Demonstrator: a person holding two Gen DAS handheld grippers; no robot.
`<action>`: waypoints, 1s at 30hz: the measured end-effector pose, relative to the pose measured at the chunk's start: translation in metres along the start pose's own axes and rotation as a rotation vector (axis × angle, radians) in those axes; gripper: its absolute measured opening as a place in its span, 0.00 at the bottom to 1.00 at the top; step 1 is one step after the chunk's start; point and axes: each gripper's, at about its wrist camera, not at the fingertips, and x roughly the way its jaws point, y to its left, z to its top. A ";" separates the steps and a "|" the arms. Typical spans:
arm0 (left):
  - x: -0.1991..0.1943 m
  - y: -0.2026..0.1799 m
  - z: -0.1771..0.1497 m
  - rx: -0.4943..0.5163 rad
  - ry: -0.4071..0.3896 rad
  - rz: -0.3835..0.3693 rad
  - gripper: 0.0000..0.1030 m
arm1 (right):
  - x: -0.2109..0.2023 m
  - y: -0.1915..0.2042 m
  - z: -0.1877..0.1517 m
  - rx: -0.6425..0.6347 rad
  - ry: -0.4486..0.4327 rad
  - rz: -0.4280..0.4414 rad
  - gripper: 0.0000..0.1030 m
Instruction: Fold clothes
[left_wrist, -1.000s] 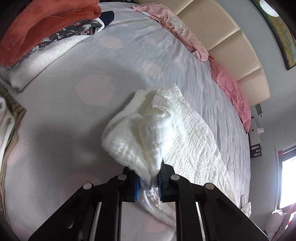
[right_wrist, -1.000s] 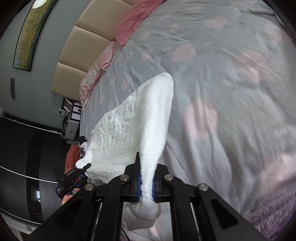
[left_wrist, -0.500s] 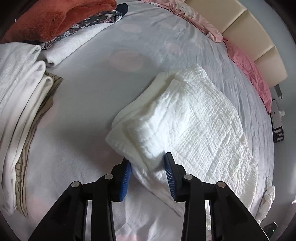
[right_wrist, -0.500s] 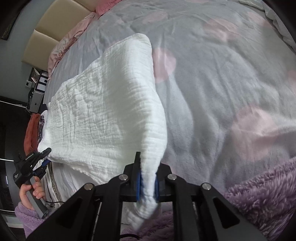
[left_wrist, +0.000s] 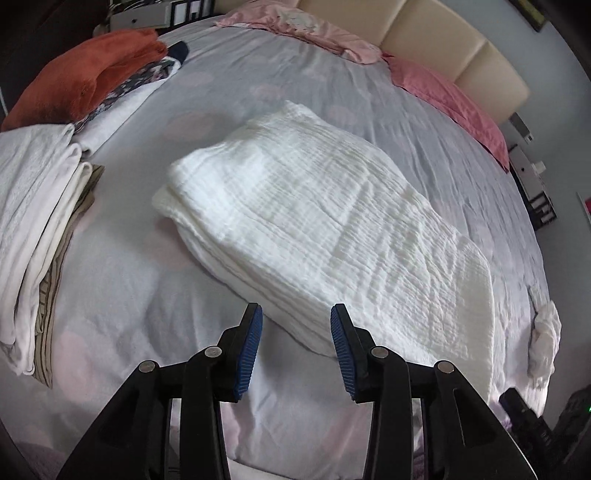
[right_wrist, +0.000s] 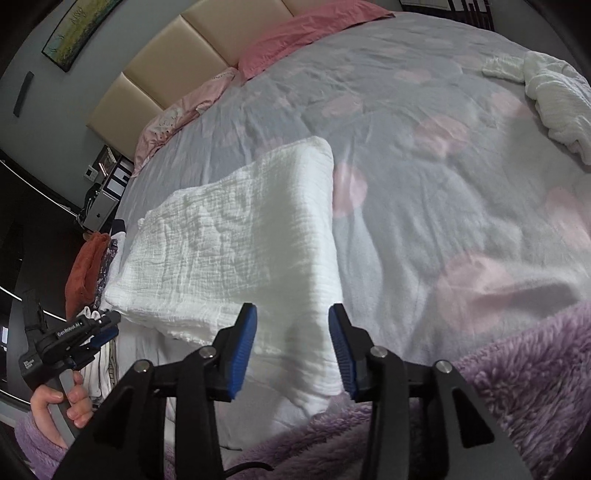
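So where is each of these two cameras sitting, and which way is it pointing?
Left wrist: on the left tool, looking along its open fingers across the bed at the folded white cloth and stacked clothes.
Right wrist: on the right tool, also open, looking toward the headboard; a hand in a purple sleeve holds the left tool.
Shared: cloth, bed, pink pillows.

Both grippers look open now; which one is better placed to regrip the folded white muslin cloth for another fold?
Probably the right gripper: the folded white crinkled muslin cloth runs between its open fingers, while the left gripper sits just off the cloth's edge.
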 end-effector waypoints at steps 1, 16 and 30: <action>-0.001 -0.011 -0.003 0.030 -0.003 -0.004 0.39 | -0.006 -0.001 0.007 -0.005 -0.019 -0.012 0.46; 0.038 -0.177 -0.060 0.281 0.174 -0.141 0.39 | -0.004 -0.063 0.042 0.102 0.056 -0.127 0.46; 0.081 -0.252 -0.098 0.442 0.345 -0.137 0.60 | -0.037 -0.092 0.047 0.261 -0.146 -0.037 0.44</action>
